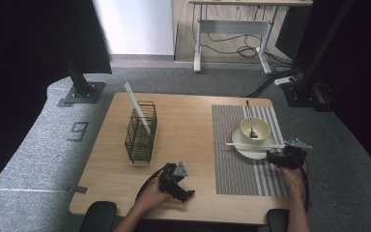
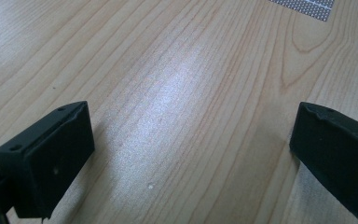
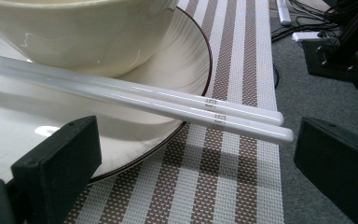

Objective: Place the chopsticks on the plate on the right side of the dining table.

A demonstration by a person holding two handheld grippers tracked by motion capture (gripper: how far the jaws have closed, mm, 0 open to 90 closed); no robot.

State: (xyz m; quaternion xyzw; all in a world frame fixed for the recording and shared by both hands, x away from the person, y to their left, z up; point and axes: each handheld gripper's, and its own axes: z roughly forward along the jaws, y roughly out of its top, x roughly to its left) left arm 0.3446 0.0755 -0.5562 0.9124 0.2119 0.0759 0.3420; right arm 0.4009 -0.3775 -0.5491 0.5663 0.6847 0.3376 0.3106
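Right tongs apart, just near of the white chopsticks lying across the plate on the right. Best to close on both sticks together, squarely. Left tongs apart over bare tabletop.

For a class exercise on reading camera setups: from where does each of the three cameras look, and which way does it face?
High view: above the person's side, looking forward and down on the table; forearms, left gripper, right gripper show.
Left gripper view: rides the left gripper, facing bare wood; its open black jaws show.
Right gripper view: rides the right gripper, facing the chopsticks lying across the plate beside the bowl; open jaws show.
Shared: high and right gripper views both show chopsticks, plate, bowl and striped placemat.
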